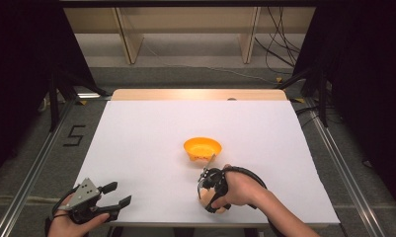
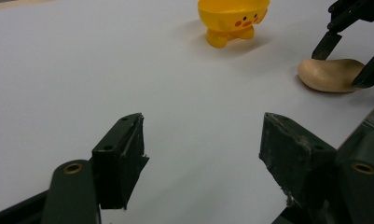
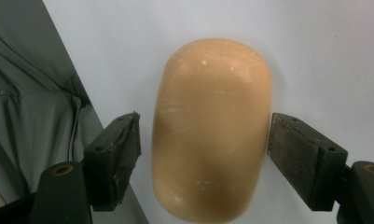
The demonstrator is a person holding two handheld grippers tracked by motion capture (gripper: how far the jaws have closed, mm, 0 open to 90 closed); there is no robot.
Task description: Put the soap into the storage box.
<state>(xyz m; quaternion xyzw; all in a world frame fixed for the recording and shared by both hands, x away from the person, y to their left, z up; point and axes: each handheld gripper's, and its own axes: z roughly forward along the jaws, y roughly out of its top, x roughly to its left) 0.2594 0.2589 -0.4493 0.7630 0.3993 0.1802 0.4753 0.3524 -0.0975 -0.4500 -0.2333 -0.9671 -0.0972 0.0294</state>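
Note:
A tan, smooth oval lump (image 3: 211,130) lies on the white table (image 1: 146,138) close to its front edge. My right gripper (image 3: 204,140) points down over it, open, one jaw on each long side with narrow gaps. The left gripper view has the same lump (image 2: 331,74) at far right with the right gripper (image 2: 345,63) straddling it. A yellow-orange bowl (image 1: 202,146) with a duck face and small feet (image 2: 233,14) stands mid-table, just beyond the lump (image 1: 204,198). My left gripper (image 1: 120,193) rests at the front left, open (image 2: 201,149), nothing between its jaws.
The table's front edge runs just beside the lump, with grey clothing (image 3: 31,93) below it. A wooden strip (image 1: 198,94) borders the far edge. Metal rails (image 1: 35,163), a floor mark "5" (image 1: 74,135) and cables (image 1: 279,49) surround the table.

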